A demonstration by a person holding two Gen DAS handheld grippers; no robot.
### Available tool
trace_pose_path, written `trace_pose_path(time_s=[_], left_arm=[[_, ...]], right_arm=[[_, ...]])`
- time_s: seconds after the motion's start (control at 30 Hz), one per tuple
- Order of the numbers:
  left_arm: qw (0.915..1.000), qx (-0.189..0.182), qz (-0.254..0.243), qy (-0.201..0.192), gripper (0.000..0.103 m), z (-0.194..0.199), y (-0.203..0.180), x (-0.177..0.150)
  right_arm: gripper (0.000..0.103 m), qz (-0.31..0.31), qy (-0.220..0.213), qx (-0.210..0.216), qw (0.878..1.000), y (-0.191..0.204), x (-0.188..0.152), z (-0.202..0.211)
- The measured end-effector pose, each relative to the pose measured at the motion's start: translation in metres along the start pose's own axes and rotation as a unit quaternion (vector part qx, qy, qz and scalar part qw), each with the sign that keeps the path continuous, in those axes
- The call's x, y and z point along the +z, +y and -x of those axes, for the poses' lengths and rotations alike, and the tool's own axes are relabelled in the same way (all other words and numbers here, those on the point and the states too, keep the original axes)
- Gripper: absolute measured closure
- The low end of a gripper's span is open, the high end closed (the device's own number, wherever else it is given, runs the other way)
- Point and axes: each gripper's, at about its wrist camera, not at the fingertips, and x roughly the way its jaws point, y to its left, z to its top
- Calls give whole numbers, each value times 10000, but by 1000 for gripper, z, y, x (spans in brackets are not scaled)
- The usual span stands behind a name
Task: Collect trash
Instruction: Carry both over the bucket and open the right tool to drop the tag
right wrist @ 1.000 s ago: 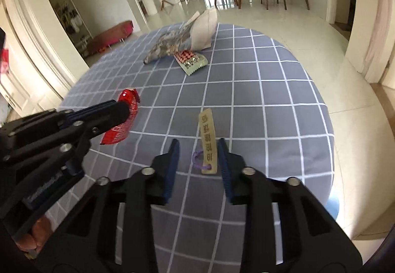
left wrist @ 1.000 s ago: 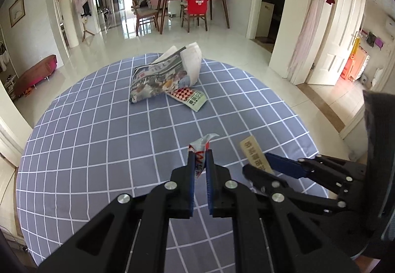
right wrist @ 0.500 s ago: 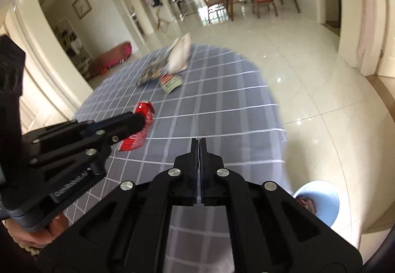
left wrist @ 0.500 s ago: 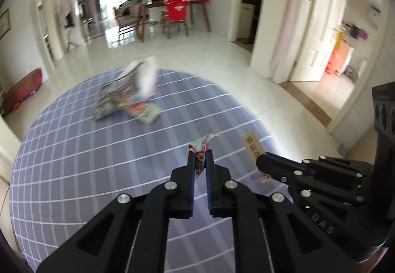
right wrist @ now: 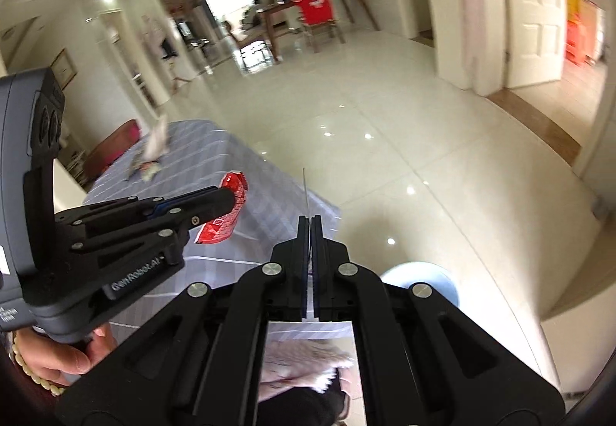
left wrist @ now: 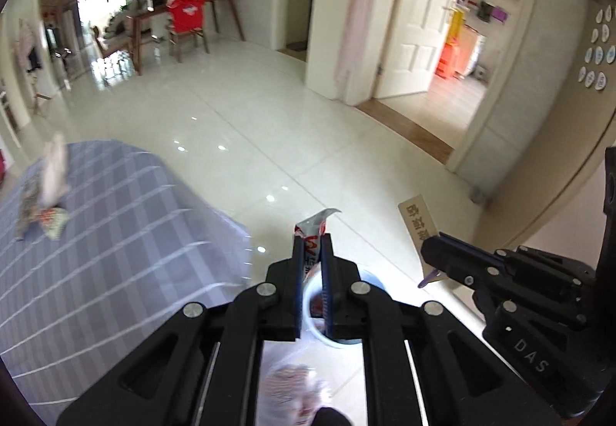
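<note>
Both hands have swung off the table toward the floor at its right edge since a second ago, each carrying its piece of trash along.

Left wrist view: where the checked table [left wrist: 115,233] filled the picture a second ago, it now sits only at the left, and tiled floor lies ahead. The left gripper [left wrist: 311,253] has its fingers narrow, clamped on the red-and-white wrapper [left wrist: 313,229], whose torn top sticks up above the tips. Directly below and behind the fingers a white-rimmed bin [left wrist: 346,333] shows on the floor; something reddish lies in it, too blurred to name. To the right, the right gripper [left wrist: 429,253] carries the tan paper tag [left wrist: 417,220], lifted clear of the table. The newspaper bundle [left wrist: 46,191] remains far back on the cloth, not yet collected.

Right wrist view: the right gripper's fingers, spread around the tag a second ago, are now pressed together on it, so only its thin edge [right wrist: 306,191] shows above the tips. The pale bin's rim [right wrist: 419,276] peeks out just right of the fingers, its contents hidden. The left gripper with the red wrapper [right wrist: 223,210] hangs over the table's edge at left.

Judging by this, both pieces are nearly over the bin; release comes next, then the newspaper bundle.
</note>
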Motion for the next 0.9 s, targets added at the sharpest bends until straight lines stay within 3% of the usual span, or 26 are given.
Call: trace_pose_path(time_s=[0.3,0.37,0.4,0.43,0.9], left_arm=[[9986,-107,-290,421,95,-59,-50,5],[9981,-108,-362,488,95,-68,-58,3],[9978,-106,-389,531,95,-73,-61,1],[9975,-101,-412,565,95,-77,-65,0],[9951,-77,-675,720,95,-92,-98,-7]], right_arm=[[97,-814,172,-321,9960,-78,-9,-22],[84,-901,171,-393,9950,-89,-14,-24],[63,-912,165,-418,9948,-90,-16,-24],[54,-931,149,-436,9946,-93,-18,-24],[54,-1144,-63,-525,9920,-121,-36,-3]])
